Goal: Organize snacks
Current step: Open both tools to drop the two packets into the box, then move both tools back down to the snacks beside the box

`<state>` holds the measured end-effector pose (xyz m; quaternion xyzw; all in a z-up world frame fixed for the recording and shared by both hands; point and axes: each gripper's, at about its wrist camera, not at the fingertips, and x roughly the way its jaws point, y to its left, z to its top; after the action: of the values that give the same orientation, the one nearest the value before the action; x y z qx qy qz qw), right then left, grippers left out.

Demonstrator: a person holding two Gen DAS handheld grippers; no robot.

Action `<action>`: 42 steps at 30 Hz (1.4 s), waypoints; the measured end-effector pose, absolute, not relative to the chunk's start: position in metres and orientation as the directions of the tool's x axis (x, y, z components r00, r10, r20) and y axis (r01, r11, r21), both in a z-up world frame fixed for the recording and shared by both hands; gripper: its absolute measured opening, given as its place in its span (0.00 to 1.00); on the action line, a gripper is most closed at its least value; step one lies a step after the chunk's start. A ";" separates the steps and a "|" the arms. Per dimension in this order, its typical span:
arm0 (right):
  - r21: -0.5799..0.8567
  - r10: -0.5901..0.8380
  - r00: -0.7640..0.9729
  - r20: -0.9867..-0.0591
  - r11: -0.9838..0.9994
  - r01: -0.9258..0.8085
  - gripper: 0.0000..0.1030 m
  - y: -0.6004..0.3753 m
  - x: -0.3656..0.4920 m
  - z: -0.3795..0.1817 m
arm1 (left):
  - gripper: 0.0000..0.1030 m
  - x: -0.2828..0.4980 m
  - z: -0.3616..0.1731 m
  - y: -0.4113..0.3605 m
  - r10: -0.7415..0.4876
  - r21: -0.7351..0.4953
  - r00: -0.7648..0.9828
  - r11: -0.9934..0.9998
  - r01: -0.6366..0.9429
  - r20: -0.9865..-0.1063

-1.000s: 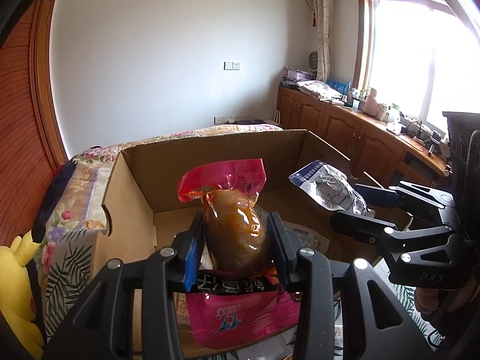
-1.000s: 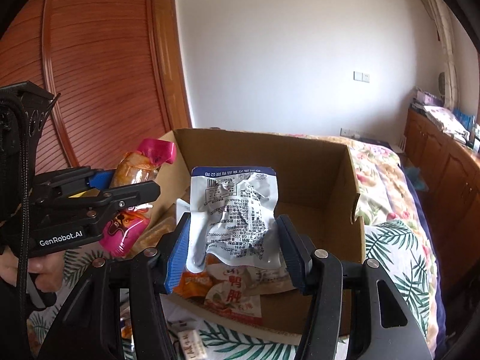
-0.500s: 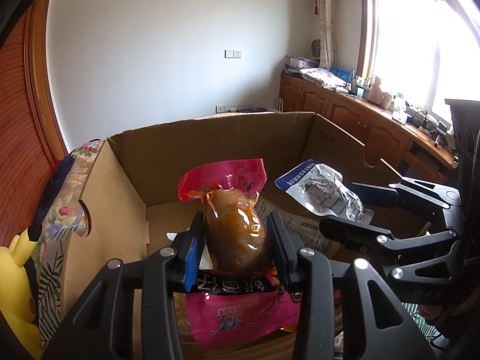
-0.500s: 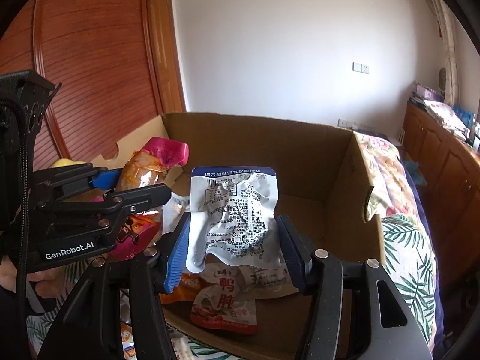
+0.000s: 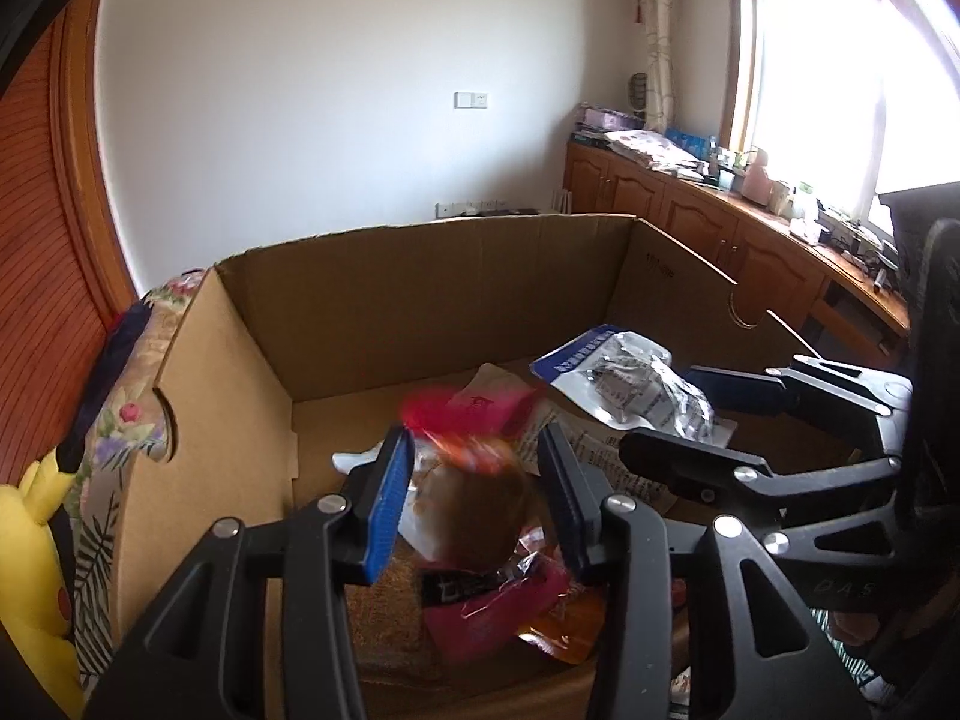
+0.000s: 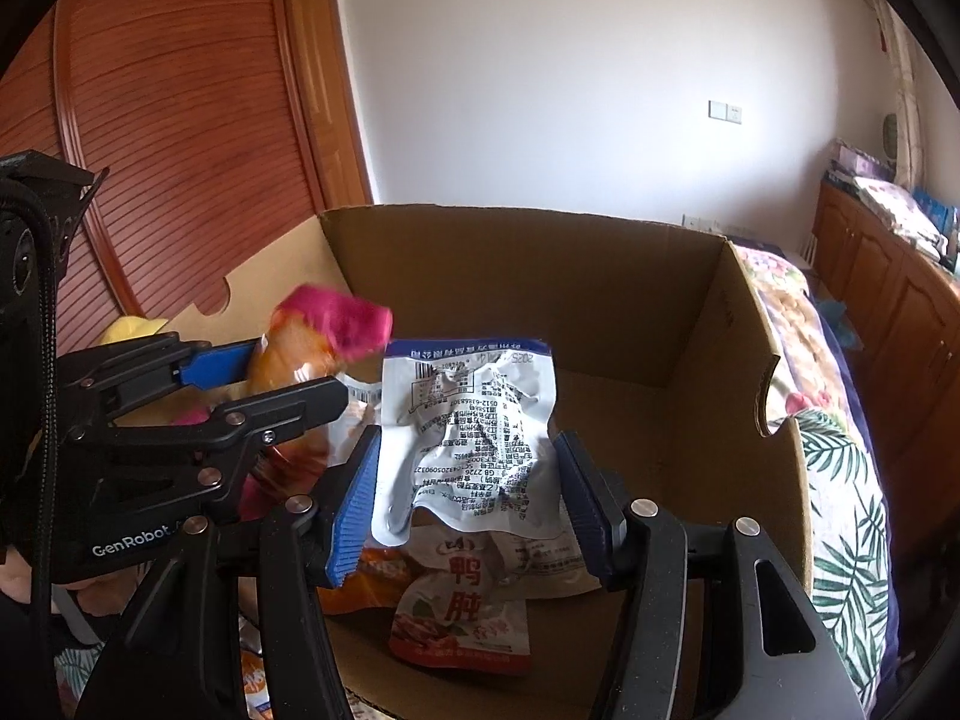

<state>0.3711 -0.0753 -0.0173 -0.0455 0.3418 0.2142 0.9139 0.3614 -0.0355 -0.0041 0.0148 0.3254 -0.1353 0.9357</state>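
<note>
Box (image 6: 600,300) x1, tools x2, pink pkt (image 5: 474,480) dropping, silver pkt (image 6: 474,420) gripped

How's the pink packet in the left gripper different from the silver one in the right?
The pink packet shows brown food through clear film; the silver packet is opaque foil with printed text. The pink packet is blurred and slipping as the left gripper opens; the silver packet looks sharp, upright and crumpled in the right gripper. Both are sealed snacks over the cardboard box.

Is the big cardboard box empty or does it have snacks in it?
Not empty: the cardboard box has snack packets lying on its floor.
</note>
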 end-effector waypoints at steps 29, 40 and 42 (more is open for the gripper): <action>0.056 0.376 0.719 -0.584 0.903 -0.427 0.64 -0.088 0.295 0.017 | 0.67 0.278 0.028 -0.015 -0.272 -0.053 0.804 0.956 0.289 -0.529; 0.056 0.379 0.699 -0.606 0.897 -0.438 0.64 -0.095 0.245 0.005 | 0.67 0.218 -0.008 -0.011 -0.290 -0.069 0.755 0.948 0.310 -0.588; 0.060 0.377 0.695 -0.612 0.898 -0.435 0.64 -0.096 0.239 0.001 | 0.67 0.208 -0.018 -0.012 -0.298 -0.083 0.743 0.946 0.312 -0.599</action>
<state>0.2386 -0.0960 0.0010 -0.0447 0.3220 0.2208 0.9195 0.2075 -0.0118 -0.0179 0.0111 0.3191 -0.1633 0.9335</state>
